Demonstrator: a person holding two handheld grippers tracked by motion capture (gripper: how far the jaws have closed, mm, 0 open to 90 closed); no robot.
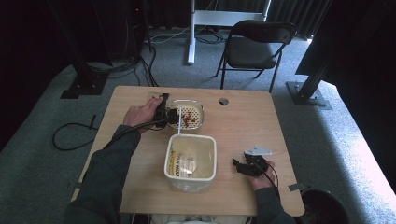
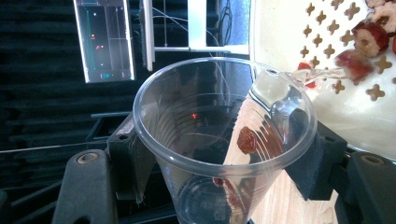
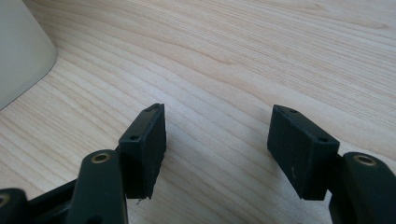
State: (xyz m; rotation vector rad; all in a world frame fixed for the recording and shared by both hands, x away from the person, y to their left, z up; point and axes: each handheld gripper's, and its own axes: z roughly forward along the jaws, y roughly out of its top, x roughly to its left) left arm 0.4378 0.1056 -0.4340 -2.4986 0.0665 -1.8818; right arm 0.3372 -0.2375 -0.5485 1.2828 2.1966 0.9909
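Note:
My left gripper (image 2: 224,163) is shut on a clear plastic cup (image 2: 219,135), one jaw on each side of its wall. The cup lies tipped on its side with its mouth toward a pale strainer bowl (image 2: 327,93) with cross-shaped holes. Several red dried fruit pieces (image 2: 369,37) lie in the strainer, and one piece (image 2: 246,140) clings inside the cup. In the high view the left gripper (image 1: 164,112) sits just left of the strainer (image 1: 200,108). My right gripper (image 1: 238,166) rests open on the table at the right, with bare wood between its jaws (image 3: 217,144).
A white square tub (image 1: 169,163) with contents stands at the table's front middle, its corner (image 3: 18,46) close to the right gripper. A round grommet (image 1: 223,101) is near the far edge. A folding chair (image 1: 254,44) stands beyond the table, a dark bin (image 1: 322,210) at front right.

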